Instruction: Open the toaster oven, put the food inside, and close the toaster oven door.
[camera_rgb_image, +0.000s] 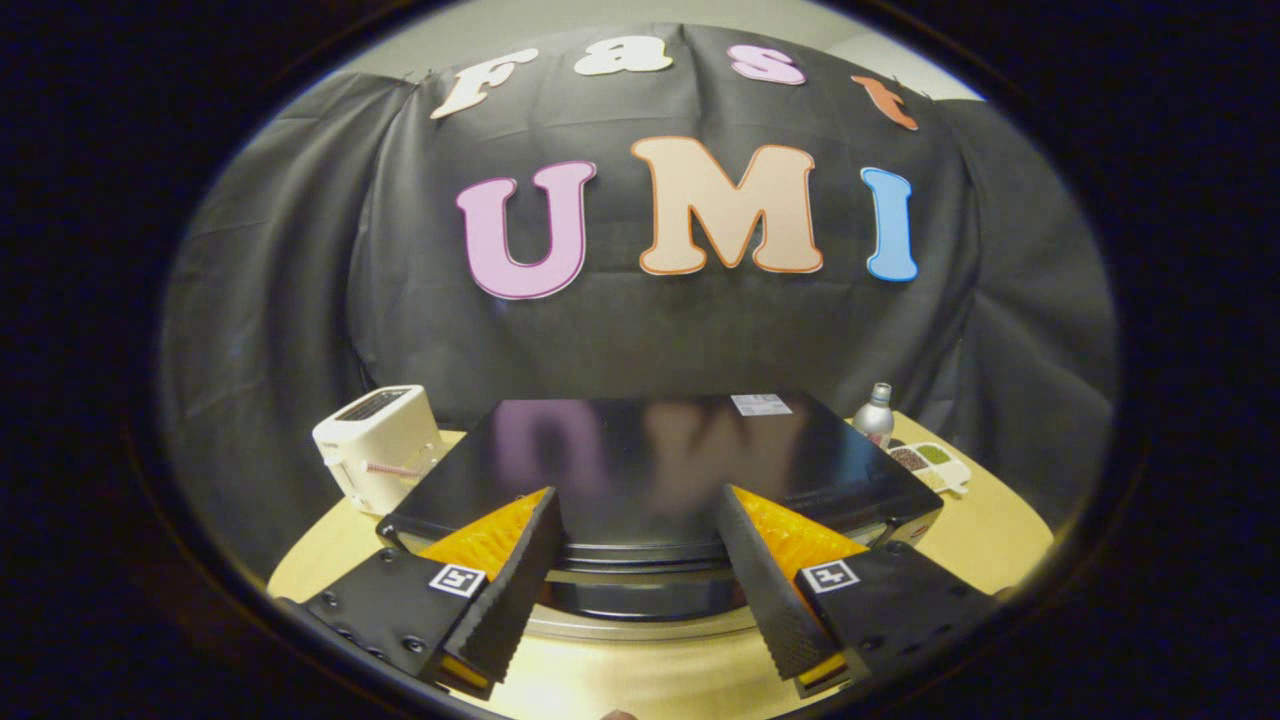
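To the left of the toaster oven (660, 470), on the pale wooden tabletop (985, 545), stands a white slot toaster (378, 445) with a lever on its side, just beside the oven's left corner. The toaster oven itself is a black box with a glossy flat top that mirrors the booth's wall; a small pale sticker (761, 404) lies near the oven's far right corner. Along the oven's near front edge runs a curved metal handle bar (640, 622), and the door looks closed. The tongs (640, 520) hang released, their two fingers spread wide and holding nothing, poised above the oven's near edge with the handle bar showing in the gap between them. To the right of the oven, close to its far corner, stands a small silver bottle (877, 412), and just beside it, nearer, lies a white divided tray (930, 465) with dark and green contents
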